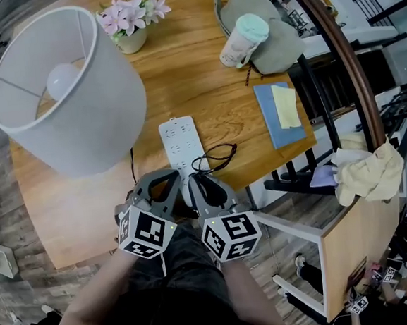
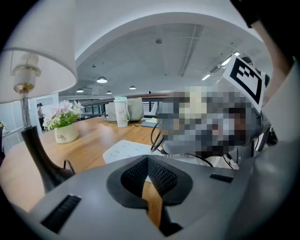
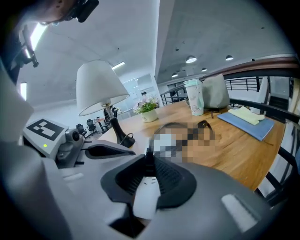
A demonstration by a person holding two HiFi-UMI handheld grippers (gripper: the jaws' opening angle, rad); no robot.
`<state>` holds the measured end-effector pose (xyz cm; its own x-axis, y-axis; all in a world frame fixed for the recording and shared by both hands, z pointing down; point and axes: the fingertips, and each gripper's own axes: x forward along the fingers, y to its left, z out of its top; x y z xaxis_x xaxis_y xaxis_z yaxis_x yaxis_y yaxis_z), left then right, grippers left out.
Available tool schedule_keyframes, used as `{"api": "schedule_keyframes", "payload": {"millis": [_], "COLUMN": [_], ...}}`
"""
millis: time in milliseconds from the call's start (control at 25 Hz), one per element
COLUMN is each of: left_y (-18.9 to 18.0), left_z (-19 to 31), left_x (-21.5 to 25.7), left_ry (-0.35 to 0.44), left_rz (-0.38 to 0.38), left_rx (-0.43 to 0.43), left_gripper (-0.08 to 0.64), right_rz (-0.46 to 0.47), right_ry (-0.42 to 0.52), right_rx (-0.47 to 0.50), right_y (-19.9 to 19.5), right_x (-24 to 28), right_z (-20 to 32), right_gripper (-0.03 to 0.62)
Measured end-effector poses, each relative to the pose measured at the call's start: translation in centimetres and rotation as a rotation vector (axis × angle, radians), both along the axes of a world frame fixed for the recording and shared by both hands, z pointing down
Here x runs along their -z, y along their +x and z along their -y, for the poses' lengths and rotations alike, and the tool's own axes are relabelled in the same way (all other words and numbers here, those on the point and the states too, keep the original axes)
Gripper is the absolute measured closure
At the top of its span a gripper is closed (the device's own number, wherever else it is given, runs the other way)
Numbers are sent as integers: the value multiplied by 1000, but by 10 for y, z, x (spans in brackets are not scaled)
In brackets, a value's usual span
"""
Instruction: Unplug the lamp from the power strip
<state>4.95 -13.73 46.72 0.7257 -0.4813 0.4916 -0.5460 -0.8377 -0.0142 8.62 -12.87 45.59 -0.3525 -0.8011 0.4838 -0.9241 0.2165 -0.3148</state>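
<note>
Low in the frame, over the flat white plastic power strip [image 1: 177, 141], the right tool [image 1: 200, 183] pinched a black plug [image 3: 149, 154]; the left tool [image 2: 148, 161] sat clenched, empty.

Flower pot [image 1: 132, 40], cup [image 1: 244, 40] by bag [image 1: 283, 46], blue notebk [image 1: 276, 129].

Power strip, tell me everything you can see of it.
The power strip is a long white plastic-looking bar with two rows of sockets, lying flat on the wooden table beside the lamp. Its near end sits under the right tool, which pinches a black plug there; a black cord loops alongside.
</note>
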Motion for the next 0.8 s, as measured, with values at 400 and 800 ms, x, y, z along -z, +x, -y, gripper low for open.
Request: {"api": "schedule_keyframes", "payload": {"millis": [400, 800], "left_y": [-45, -78], "left_z": [2, -6], "left_x": [13, 20], "left_ry": [28, 32], "left_rz": [2, -12], "left_rx": [111, 182], "left_gripper": [565, 565], "right_rz": [-64, -144], "right_ry": [-76, -142], "right_rx": [131, 190], "right_y": [-55, -72], "right_x": [-13, -21], "right_z": [-6, -12], "right_gripper": [520, 469]}}
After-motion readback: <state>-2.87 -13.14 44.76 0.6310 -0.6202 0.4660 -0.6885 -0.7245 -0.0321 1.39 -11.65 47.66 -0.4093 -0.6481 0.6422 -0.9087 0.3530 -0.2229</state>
